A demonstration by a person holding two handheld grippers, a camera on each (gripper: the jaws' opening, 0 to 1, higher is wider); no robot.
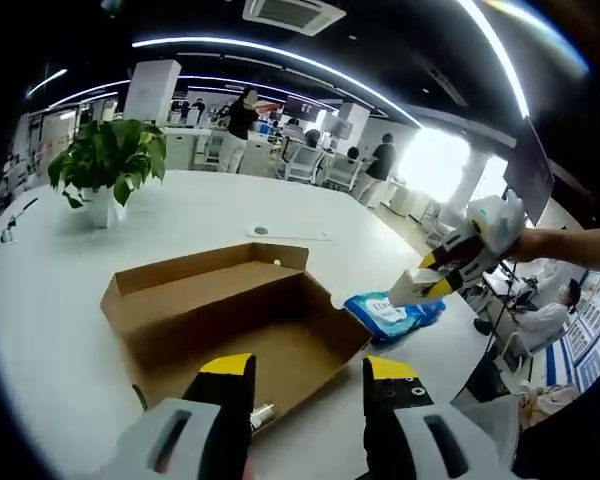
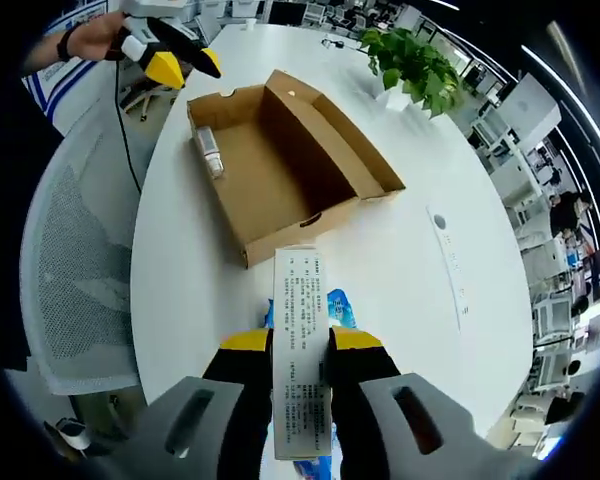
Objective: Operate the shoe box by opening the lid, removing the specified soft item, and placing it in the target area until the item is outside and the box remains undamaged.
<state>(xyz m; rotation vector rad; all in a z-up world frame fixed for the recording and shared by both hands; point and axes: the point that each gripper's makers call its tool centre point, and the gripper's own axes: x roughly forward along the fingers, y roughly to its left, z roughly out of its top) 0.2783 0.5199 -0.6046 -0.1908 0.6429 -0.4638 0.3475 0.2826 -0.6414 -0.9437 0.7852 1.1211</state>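
Observation:
An open brown cardboard shoe box (image 1: 195, 300) (image 2: 330, 130) lies on the white table (image 1: 60, 300) (image 2: 400, 280), with a small bottle (image 2: 209, 150) (image 1: 263, 414) on its floor. Hovering over the box's near corner, my left gripper (image 1: 310, 375) (image 2: 185, 65) is open and holds nothing. My right gripper (image 2: 300, 345) (image 1: 425, 285) is shut on a flat white printed packet (image 2: 298, 300) (image 1: 412, 288), held just above the table beside the box. A blue soft pack (image 1: 395, 315) (image 2: 340, 305) lies on the table directly under that packet.
A potted green plant (image 1: 110, 160) (image 2: 415, 60) stands on the far part of the table. A thin paper strip (image 2: 450, 265) lies past the box. A grey mesh chair (image 2: 70, 270) stands at the table's edge. People stand among desks behind (image 1: 240, 120).

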